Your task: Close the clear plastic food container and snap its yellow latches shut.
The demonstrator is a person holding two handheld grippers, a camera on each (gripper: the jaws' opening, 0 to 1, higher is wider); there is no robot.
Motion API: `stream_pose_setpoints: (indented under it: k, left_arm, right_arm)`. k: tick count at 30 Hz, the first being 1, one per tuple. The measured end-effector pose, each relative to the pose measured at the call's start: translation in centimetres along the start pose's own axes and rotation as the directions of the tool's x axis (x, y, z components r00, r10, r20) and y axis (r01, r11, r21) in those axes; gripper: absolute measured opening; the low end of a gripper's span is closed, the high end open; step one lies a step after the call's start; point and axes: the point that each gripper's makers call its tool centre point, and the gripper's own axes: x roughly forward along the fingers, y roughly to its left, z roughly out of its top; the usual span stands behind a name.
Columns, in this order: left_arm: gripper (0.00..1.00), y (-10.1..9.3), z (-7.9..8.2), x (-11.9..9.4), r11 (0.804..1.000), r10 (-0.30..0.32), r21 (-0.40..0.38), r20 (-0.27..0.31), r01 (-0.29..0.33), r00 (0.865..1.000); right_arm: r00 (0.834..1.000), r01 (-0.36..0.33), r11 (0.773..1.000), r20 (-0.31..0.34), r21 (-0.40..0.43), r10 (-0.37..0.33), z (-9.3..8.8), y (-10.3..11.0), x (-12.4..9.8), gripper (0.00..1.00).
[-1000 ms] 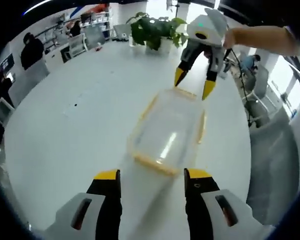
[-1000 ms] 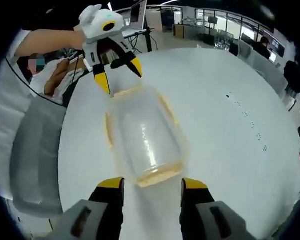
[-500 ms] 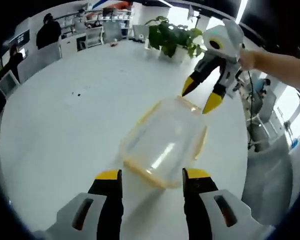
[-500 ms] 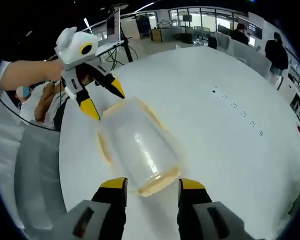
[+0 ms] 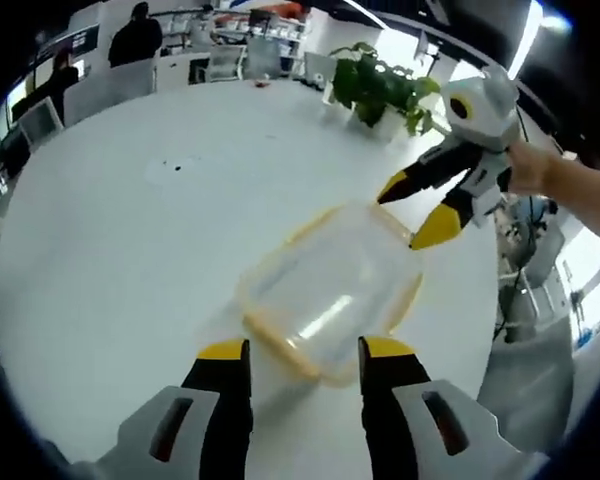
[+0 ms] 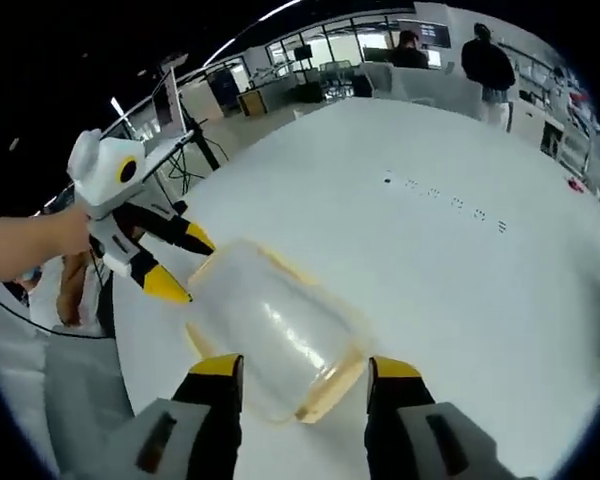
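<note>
On the round white table (image 5: 110, 260), near its edge on the person's side, sits one clear plastic food container (image 5: 330, 295) with its lid on and yellow latches (image 5: 280, 352) along the rim. Since half a second ago both cameras have swung, so the background has rolled in each view; the container itself looks unmoved on the table.

In the left gripper view the right gripper (image 5: 418, 212) now lies lower and more tilted than before, its two yellow tips spread wide at the container's far end, just above the rim; contact cannot be told. A hand (image 5: 528, 168) grips its white body.

Left gripper (image 5: 302, 352): jaws apart, straddling the container's near end, grasping nothing. In the right gripper view the same left gripper (image 6: 175, 265) has dropped closer to the tabletop beside the container's far corner, tips spread.

Count: one container, two grippers, one potted plant (image 5: 380, 88) at the far table edge, at least two people standing in the background. Latch count uncertain owing to blur. No legible writing or brand seen.
</note>
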Motion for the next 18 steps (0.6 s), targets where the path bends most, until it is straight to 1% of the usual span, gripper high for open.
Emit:
stream_pose_setpoints:
  k: [2, 3, 4, 6, 8, 10, 11, 12, 14, 15, 16, 18]
  left_arm:
    - [0.39, 0.0, -0.1, 0.1, 1.0, 0.003, -0.005, 0.001, -0.003, 1.0]
    - [0.39, 0.0, -0.2, 0.1, 1.0, 0.006, -0.005, 0.003, -0.006, 1.0]
    - [0.39, 0.0, -0.1, 0.1, 1.0, 0.007, -0.01, 0.007, -0.007, 1.0]
    - [0.39, 0.1, -0.1, 0.1, 1.0, 0.01, -0.024, 0.016, -0.009, 1.0]
    - [0.37, -0.1, 0.0, 0.2, 0.999, 0.006, -0.043, 0.025, -0.005, 1.0]
    - [0.37, -0.2, 0.0, 0.3, 0.999, 0.005, -0.049, 0.03, -0.003, 1.0]
    - [0.37, -0.2, 0.0, 0.3, 0.999, 0.007, -0.05, 0.032, -0.005, 0.999]
    - [0.38, -0.1, 0.0, 0.4, 0.998, 0.006, -0.067, 0.034, -0.003, 0.999]
    - [0.38, -0.1, 0.0, 0.4, 0.996, 0.003, -0.086, 0.037, 0.0, 0.999]
    - [0.38, -0.2, -0.1, 0.5, 0.995, 0.002, -0.1, 0.038, 0.002, 0.999]
    - [0.38, -0.2, -0.1, 0.5, 0.995, 0.003, -0.103, 0.039, 0.001, 0.999]
    - [0.36, -0.3, -0.1, 0.5, 0.995, 0.003, -0.104, 0.037, 0.001, 0.999]
  right_arm:
    - [1.0, 0.008, 0.999, 0.006, 0.043, -0.008, -0.2, -0.1, 0.0, 0.46]
    - [0.999, -0.012, 0.995, 0.031, 0.094, 0.009, 0.1, 0.3, 0.1, 0.46]
    - [0.999, -0.015, 0.992, 0.04, 0.125, 0.01, 0.2, 0.3, 0.0, 0.46]
    - [0.999, 0.0, 0.988, 0.052, 0.157, -0.008, 0.2, 0.0, 0.0, 0.46]
    - [0.999, -0.003, 0.982, 0.041, 0.189, -0.005, -0.2, -0.1, 0.2, 0.44]
    - [0.999, -0.005, 0.981, 0.045, 0.195, -0.004, -0.3, 0.0, 0.4, 0.44]
    - [0.999, -0.003, 0.98, 0.038, 0.197, -0.004, -0.5, 0.1, 0.6, 0.45]
    - [1.0, 0.003, 0.982, 0.029, 0.19, -0.009, -0.7, 0.1, 0.7, 0.44]
    - [1.0, 0.011, 0.981, 0.009, 0.192, -0.013, -1.2, 0.1, 0.9, 0.41]
    - [0.999, 0.038, 0.984, 0.007, 0.172, -0.039, -1.3, -0.3, 1.0, 0.39]
    - [1.0, 0.026, 0.983, 0.011, 0.182, -0.029, -1.1, -0.2, 0.9, 0.39]
    - [1.0, 0.027, 0.984, 0.009, 0.175, -0.029, -1.0, -0.1, 1.0, 0.38]
